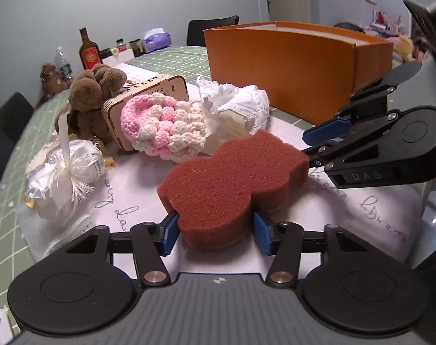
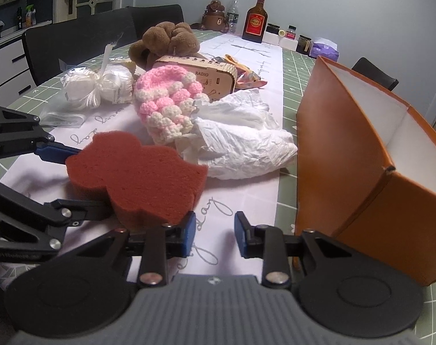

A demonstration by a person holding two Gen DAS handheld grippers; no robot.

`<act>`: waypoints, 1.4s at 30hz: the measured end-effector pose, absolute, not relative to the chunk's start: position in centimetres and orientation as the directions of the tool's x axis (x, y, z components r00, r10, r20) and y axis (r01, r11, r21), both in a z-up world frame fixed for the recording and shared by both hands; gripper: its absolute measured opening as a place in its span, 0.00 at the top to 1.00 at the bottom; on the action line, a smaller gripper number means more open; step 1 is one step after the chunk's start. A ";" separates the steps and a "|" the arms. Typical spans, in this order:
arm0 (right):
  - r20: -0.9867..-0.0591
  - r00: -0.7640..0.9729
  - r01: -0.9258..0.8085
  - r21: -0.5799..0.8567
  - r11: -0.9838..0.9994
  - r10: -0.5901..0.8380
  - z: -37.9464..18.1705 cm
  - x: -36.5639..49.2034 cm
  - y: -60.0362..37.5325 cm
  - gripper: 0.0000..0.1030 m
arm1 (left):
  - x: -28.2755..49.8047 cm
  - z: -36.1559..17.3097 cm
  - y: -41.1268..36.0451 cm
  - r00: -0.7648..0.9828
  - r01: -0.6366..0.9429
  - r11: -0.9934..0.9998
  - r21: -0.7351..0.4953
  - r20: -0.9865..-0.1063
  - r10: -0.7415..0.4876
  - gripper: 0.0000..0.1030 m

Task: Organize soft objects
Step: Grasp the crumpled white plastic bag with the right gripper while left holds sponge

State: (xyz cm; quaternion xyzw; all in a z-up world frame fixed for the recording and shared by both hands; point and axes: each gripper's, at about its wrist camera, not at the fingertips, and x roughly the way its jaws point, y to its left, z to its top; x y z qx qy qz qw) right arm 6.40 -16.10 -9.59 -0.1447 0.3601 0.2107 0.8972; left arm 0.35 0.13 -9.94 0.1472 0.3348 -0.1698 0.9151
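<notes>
1. Reading what's legible: "RADIO" on the wooden box (image 1: pixel 149 109), "DAS" on your right gripper (image 2: pixel 212 237) body, cursive script on the white runner (image 1: pixel 361 218), not readable beyond scattered letters.
2. Your left gripper (image 1: pixel 215 231) has its blue pads on both sides of the red-brown sponge (image 1: pixel 232 184) near end; they appear to touch it, about half open.
3. Your right gripper stands narrowly open with nothing between the pads; its left pad sits against the sponge's near edge.
4. Sponge lies flat on the runner, between both grippers, in front of the pink-white crochet piece (image 1: pixel 163 123).
5. Crumpled white plastic bag (image 1: pixel 235 109) lies just behind the sponge, beside the orange box (image 1: pixel 290 66), which stands open to the right.
6. Brown plush (image 1: pixel 94 97) leans by the wooden box; wrapped white bundle (image 1: pixel 65 175) lies left.
7. Bottle with red label (image 1: pixel 88 50), its text too small to read, stands at the far end.
</notes>
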 end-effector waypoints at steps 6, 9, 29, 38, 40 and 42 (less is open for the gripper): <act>-0.707 0.650 -0.485 -0.103 0.868 0.279 -9.6 6.3 -15.9 0.82 | -0.1 -9.5 0.3 0.728 0.330 0.940 0.089 -0.658 -0.194 0.46; -0.700 0.651 -0.489 -0.093 0.867 0.292 -9.2 6.1 -16.0 0.82 | -0.6 -8.9 0.6 0.742 0.297 0.953 0.065 -0.643 -0.188 0.47; -0.591 0.732 -0.493 -0.114 0.863 0.339 -8.8 13.1 -12.9 0.23 | 0.7 -5.1 4.6 0.799 -0.002 0.999 -0.047 -0.600 -0.026 0.47; -0.656 0.666 -0.483 -0.016 0.876 0.355 -11.5 14.9 -13.9 0.42 | 1.2 -5.4 4.6 0.785 -0.014 0.998 -0.059 -0.618 -0.025 0.46; -0.651 0.679 -0.478 -0.041 0.878 0.339 -11.3 14.8 -14.0 0.56 | 1.3 -5.4 4.5 0.785 -0.015 0.998 -0.058 -0.619 -0.024 0.46; -0.651 0.684 -0.475 -0.057 0.878 0.328 -11.2 14.9 -14.2 0.71 | 1.4 -5.3 4.4 0.784 -0.018 0.998 -0.060 -0.620 -0.023 0.46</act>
